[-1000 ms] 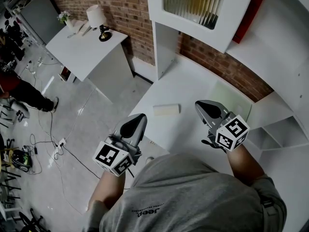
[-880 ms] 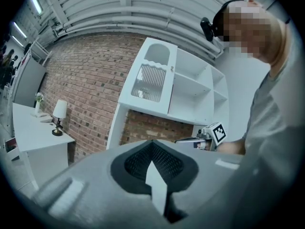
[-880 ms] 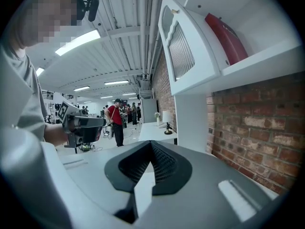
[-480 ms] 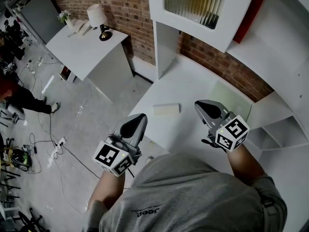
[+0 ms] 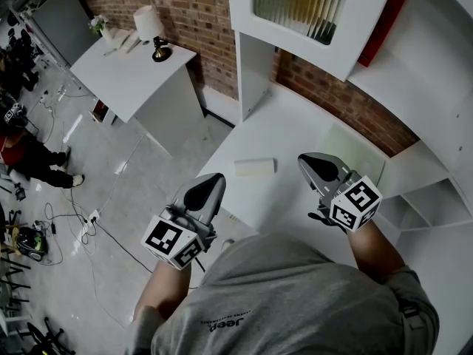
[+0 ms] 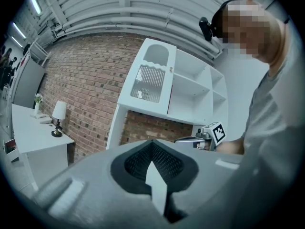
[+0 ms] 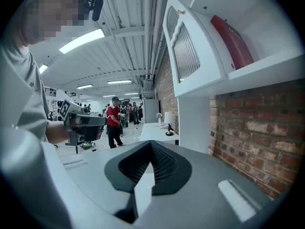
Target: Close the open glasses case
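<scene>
A pale, flat, oblong glasses case (image 5: 255, 167) lies on the white desk (image 5: 284, 135), and from above I cannot tell how its lid stands. My left gripper (image 5: 212, 183) hovers off the desk's near-left edge, short of the case, its jaws shut with nothing between them. My right gripper (image 5: 312, 162) hangs over the desk to the right of the case, also shut and empty. The left gripper view shows its own closed jaws (image 6: 152, 146) and the right gripper (image 6: 202, 138) beyond. The right gripper view shows closed jaws (image 7: 151, 147). The case is hidden in both gripper views.
A pale green mat (image 5: 356, 154) lies at the desk's back right. White shelving (image 5: 414, 87) rises above and to the right, against a brick wall (image 5: 347, 98). A second white table with a lamp (image 5: 151, 32) stands far left. Cables and a person (image 5: 26, 157) are on the floor.
Both grippers have kept still. Only the person on the floor at the far left has walked towards the picture's edge.
</scene>
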Demonstrator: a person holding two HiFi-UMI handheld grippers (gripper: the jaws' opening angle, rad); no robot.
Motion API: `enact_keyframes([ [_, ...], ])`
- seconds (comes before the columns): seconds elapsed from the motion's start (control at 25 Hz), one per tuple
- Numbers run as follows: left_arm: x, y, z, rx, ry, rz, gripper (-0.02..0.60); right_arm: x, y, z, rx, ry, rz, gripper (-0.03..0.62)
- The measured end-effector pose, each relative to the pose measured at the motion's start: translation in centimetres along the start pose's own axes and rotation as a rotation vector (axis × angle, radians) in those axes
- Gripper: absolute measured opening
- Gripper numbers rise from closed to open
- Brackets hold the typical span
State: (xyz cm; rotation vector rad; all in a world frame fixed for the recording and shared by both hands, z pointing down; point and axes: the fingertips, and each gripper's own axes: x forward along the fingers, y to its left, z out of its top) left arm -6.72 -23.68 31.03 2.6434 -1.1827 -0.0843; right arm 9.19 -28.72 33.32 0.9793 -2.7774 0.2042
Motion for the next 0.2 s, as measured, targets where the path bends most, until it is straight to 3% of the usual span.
enact_keyframes([
  [0.2,0.07,0.10,-0.14,0.001,0.002,0.002,-0.003,0.08,-0.09,-0.15,0.002,0.000,0.002,0.008],
])
